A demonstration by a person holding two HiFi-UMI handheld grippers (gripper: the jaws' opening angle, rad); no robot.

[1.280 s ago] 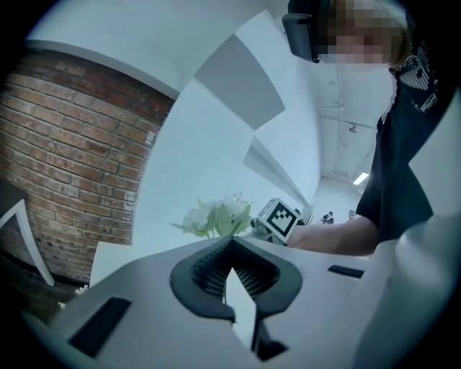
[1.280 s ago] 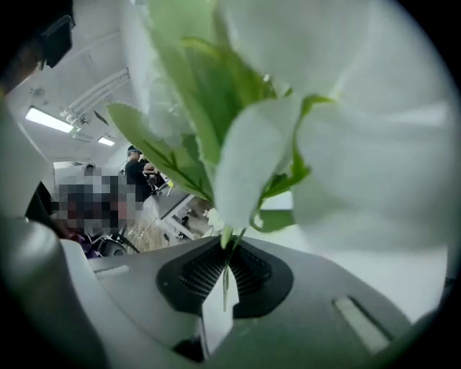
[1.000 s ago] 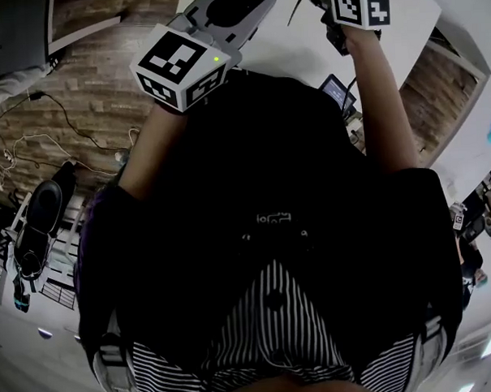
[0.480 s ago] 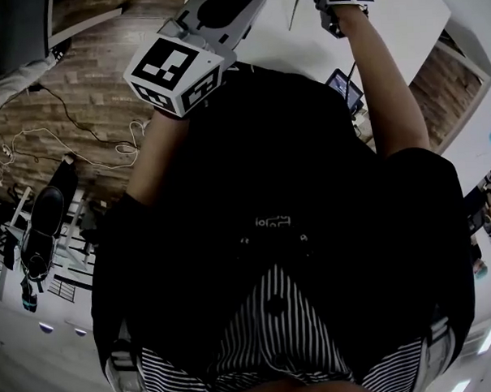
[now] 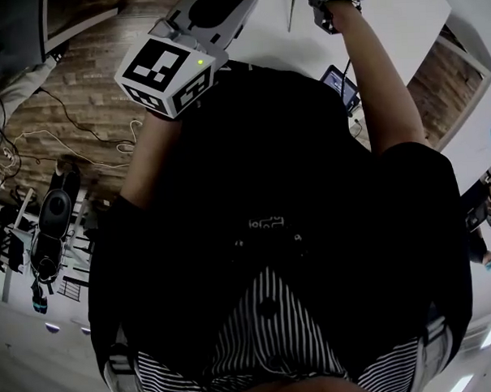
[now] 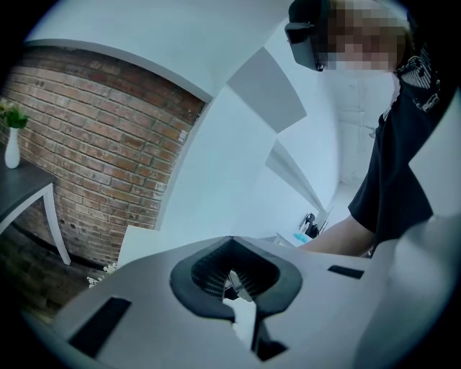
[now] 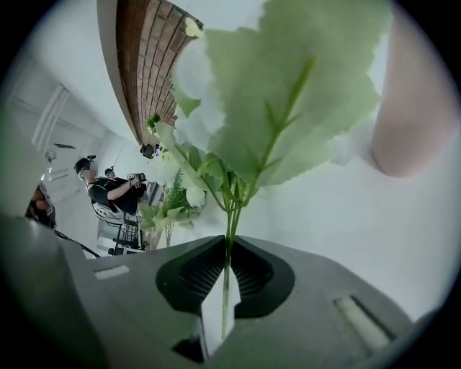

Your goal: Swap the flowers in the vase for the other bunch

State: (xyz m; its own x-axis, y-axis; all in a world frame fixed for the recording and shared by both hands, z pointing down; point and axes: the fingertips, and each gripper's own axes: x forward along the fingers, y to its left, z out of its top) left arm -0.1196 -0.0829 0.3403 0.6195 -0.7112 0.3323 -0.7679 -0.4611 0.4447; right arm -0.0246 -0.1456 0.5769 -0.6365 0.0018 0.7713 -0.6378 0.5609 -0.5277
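right gripper (image 7: 226,245) clamped on green flower stems (image 7: 231,212), left gripper (image 6: 232,241) jaws together, small white vase (image 6: 12,149) holding green sprig (image 6: 11,115), back from corner of dark table (image 6: 32,189)

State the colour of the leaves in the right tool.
Pale green leaves; right gripper view.

A red brick wall (image 6: 94,158) backs the room. At the brick wall's left end stands a dark side table (image 6: 25,191); right of it, white wall panels (image 6: 238,166). Cables (image 5: 32,148) lie on the plank floor (image 5: 82,88).
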